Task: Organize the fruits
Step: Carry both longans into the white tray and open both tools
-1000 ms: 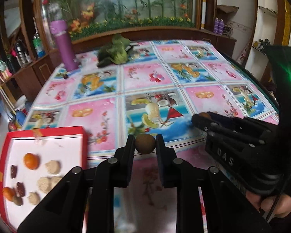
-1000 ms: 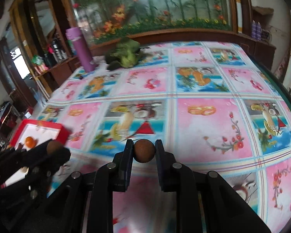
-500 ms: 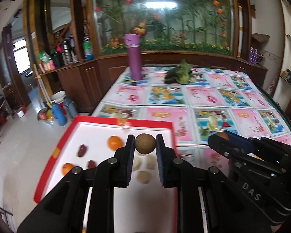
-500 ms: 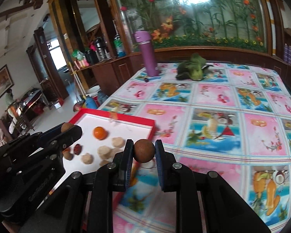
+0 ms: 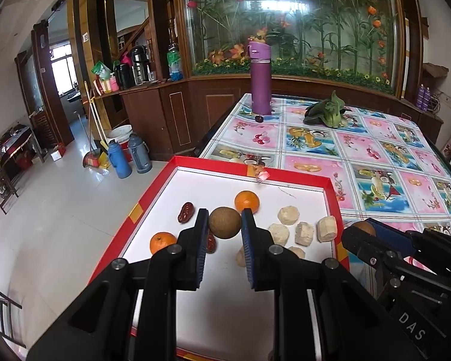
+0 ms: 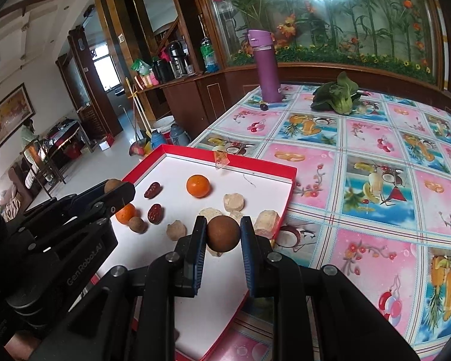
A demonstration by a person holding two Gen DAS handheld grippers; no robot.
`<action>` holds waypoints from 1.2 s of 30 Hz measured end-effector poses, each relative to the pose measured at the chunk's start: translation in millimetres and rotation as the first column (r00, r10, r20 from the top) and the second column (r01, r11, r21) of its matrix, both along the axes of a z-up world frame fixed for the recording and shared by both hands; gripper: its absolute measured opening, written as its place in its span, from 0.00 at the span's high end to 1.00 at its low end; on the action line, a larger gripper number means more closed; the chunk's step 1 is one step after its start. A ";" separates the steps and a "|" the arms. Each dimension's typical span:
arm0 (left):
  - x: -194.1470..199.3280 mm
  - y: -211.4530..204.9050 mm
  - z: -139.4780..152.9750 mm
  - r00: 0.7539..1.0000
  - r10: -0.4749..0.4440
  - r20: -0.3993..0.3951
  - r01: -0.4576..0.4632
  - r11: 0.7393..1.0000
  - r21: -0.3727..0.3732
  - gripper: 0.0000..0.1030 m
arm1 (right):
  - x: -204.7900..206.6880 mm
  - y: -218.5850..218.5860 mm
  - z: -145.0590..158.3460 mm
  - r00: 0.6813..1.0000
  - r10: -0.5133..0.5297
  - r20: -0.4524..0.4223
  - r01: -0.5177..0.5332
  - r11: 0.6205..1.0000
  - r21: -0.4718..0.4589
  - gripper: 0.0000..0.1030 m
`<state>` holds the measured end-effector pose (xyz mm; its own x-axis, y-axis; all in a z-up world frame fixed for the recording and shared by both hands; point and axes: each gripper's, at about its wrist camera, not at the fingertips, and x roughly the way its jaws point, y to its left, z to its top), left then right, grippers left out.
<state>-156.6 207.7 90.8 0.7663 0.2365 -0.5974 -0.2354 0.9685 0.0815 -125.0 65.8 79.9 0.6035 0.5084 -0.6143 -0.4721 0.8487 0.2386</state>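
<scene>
Left wrist view: left claw [image 5: 225,225] squeezed on a round brown fruit [image 5: 224,222], held up over the middle of the red tray [image 5: 332,192]. Below and around: two oranges [image 5: 247,201], dark red dates [image 5: 185,212], pale lumpy pieces [image 5: 289,215], all lying on the white tray floor. Off to the right, just past the tray edge, right claw [image 5: 359,231] poking in with a bit of brown showing at its tip.

Right wrist view: right claw [image 6: 224,234] pinched on a darker brown ball [image 6: 223,233], hanging over the near right side of the tray, close to its rim. One small brown fruit [image 6: 137,224] already down in the tray beside a date. Farther out on the flowery counter [image 6: 375,162]: a purple bottle [image 6: 267,69] and a green leafy bunch [image 6: 338,94], well apart from the tray.

Looks well along: lots of fruit in the tray already, none left loose on the near counter. Still to do, most likely: lower both, let go, two fruits set down. Both claws level, pointing forward and a little down, side by side.
</scene>
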 end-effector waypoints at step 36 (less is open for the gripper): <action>-7.9 56.3 -40.3 0.988 0.108 -0.106 -0.109 0.994 -0.006 0.77 | 9.8 44.6 -25.0 0.997 0.035 -0.074 -0.041 0.996 -0.083 0.80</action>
<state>-164.5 264.0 50.5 0.6688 0.3072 -0.6770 -0.3300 0.9387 0.0999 -115.2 110.4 54.9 0.5370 0.4750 -0.6971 -0.4887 0.8488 0.2018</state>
